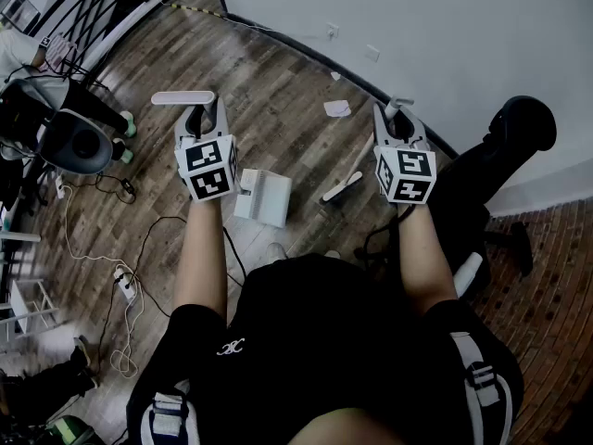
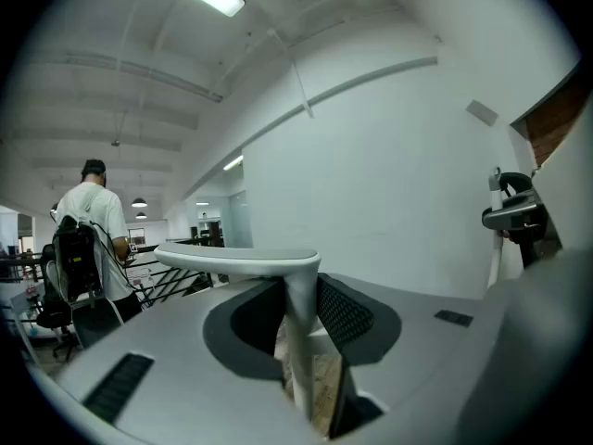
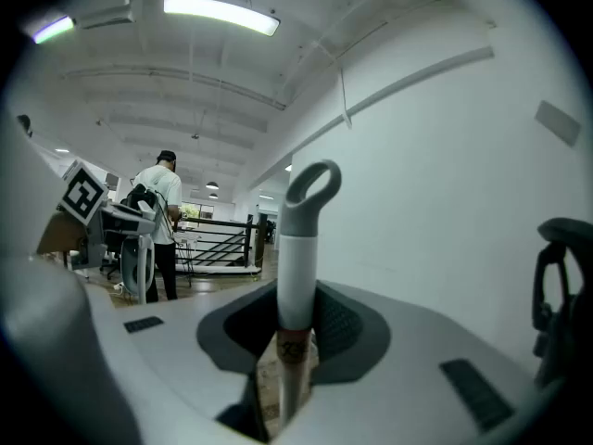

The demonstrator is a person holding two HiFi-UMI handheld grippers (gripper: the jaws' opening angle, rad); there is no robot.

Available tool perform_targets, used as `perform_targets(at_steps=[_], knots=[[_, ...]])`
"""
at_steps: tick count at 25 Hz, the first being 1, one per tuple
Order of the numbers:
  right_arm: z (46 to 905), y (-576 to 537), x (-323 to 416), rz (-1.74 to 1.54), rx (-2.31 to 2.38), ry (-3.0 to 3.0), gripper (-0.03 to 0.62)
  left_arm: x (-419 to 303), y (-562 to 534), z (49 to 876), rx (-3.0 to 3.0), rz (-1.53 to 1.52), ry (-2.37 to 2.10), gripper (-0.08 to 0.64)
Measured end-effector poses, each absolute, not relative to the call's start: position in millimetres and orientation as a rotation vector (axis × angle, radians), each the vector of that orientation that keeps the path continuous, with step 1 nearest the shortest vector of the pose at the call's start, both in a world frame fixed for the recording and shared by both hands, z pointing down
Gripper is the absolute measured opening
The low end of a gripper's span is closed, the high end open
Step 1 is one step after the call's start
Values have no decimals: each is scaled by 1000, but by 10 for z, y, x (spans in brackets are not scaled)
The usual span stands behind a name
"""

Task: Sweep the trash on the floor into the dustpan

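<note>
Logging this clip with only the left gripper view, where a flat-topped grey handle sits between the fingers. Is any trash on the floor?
Observer: Yes, the head view shows a white paper scrap on the wooden floor near the wall.
Reviewer: What is in the right gripper?
Observer: The right gripper is shut on a white broom handle with a grey loop on top.
Reviewer: Where is the dustpan?
Observer: The white dustpan shows below the left gripper in the head view; whether it touches the floor is unclear.

Dustpan handle (image 2: pixel 236 260) btwn L gripper (image 2: pixel 298 327) fingers: pale grey. Broom handle (image 3: pixel 298 267) btwn R gripper (image 3: pixel 296 336) fingers: white, grey loop, red band. Marker cubes (image 1: pixel 208 169): blk/wht squares. Floor (image 1: pixel 269 100): brown wood-grain.
</note>
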State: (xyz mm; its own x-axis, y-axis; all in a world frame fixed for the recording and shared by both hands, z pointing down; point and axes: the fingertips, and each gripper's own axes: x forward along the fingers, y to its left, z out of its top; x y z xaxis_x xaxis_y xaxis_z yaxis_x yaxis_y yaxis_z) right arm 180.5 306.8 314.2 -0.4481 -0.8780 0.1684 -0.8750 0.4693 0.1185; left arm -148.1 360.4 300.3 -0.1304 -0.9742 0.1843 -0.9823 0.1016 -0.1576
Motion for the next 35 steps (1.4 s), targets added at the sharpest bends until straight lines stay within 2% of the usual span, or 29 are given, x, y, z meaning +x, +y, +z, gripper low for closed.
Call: perform_targets(at_steps=[8,20,35], knots=[[3117,3091,1760,-24,1521,-2523,97,-1204,3696,3186,2088,405,-2279,107],[3071,2969,1445,-70,1547,-2497,97,-1600,3483,3227,2101,337,-2267,107],[3149,2410,1198,-43,1742,-2371,97,-1765,2355,3439,2288,405,-2077,107]])
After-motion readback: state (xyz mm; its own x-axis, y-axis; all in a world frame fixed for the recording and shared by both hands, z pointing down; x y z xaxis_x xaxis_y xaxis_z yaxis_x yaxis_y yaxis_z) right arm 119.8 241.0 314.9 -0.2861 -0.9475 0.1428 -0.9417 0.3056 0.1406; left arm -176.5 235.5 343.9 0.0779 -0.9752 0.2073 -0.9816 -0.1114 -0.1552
